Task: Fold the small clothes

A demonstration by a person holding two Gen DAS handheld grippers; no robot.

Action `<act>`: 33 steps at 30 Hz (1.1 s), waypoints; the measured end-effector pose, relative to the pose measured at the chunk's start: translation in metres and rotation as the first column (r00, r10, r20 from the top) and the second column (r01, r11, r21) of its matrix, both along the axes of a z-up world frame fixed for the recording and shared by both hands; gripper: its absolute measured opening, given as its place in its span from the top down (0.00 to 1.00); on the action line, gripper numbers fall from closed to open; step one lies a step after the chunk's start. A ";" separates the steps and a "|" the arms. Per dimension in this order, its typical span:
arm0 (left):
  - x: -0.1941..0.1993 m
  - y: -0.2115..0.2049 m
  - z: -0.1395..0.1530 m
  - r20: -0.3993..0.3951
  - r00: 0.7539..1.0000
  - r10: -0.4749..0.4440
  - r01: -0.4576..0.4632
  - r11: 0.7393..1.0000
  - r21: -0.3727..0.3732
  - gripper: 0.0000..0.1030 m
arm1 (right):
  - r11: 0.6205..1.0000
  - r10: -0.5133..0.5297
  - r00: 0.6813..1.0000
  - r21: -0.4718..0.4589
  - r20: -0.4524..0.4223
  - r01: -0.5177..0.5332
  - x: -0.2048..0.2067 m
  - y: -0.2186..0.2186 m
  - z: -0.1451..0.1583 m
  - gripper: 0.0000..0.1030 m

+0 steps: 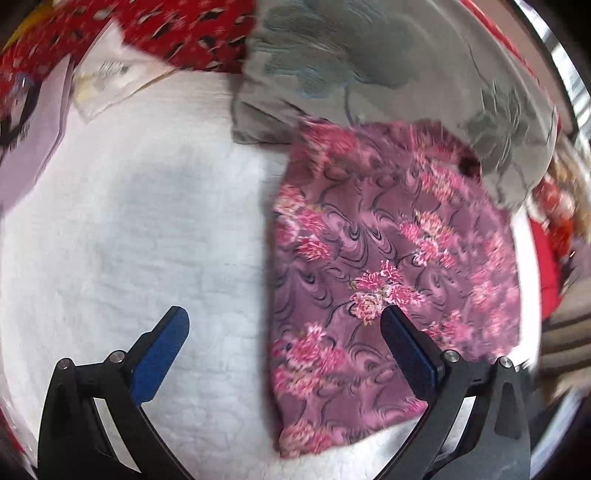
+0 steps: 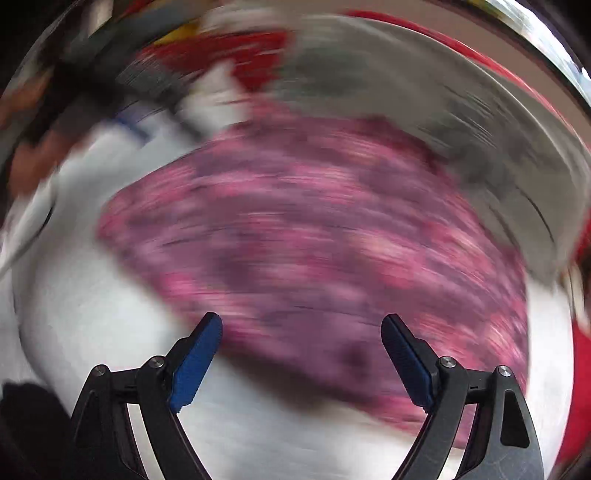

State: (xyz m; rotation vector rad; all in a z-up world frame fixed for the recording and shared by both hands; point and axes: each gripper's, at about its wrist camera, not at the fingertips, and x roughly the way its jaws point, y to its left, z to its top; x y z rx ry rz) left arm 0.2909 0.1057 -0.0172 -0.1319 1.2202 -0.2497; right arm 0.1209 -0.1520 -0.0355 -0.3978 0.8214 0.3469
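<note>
Blue-padded fingers of the left gripper, lower edge of the left wrist view: jaws wide, nothing between them. Left finger over bare white quilted cover; right finger over the near part of the pink floral cloth, contact not discernible. Cloth: lies flat on the cover, occupying the centre and right of that view, its straight left edge running from bottom to top of frame just right of the jaws' midline, so the garment sits right of and beyond this claw. Upper edge tucked under or against a grey floral cushion, top centre to right. Upper left: white papers or packets on red patterned fabric. Right gripper, right wrist view, heavily blurred: jaws wide, empty; pink floral cloth fills the frame centre, directly beyond and partly between the fingers. Judgement: the right claw faces the cloth more squarely; the left is nearer its left edge, the likely fold line.
</note>
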 end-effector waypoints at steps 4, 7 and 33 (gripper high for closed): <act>-0.007 0.019 0.001 -0.028 0.999 0.034 -0.035 0.998 -0.048 0.00 | 0.991 0.114 0.993 -0.082 0.039 -0.110 -0.013 0.058 -0.011 0.13; -0.004 0.029 0.000 -0.043 0.998 0.041 -0.044 0.997 -0.059 0.00 | 0.980 0.133 0.987 -0.163 0.092 -0.117 -0.012 0.093 -0.018 0.13; 0.051 -0.043 -0.016 -0.190 0.980 -0.059 -0.004 0.950 -0.313 0.73 | 0.996 0.010 0.919 -0.081 0.394 0.024 0.008 0.074 0.025 0.94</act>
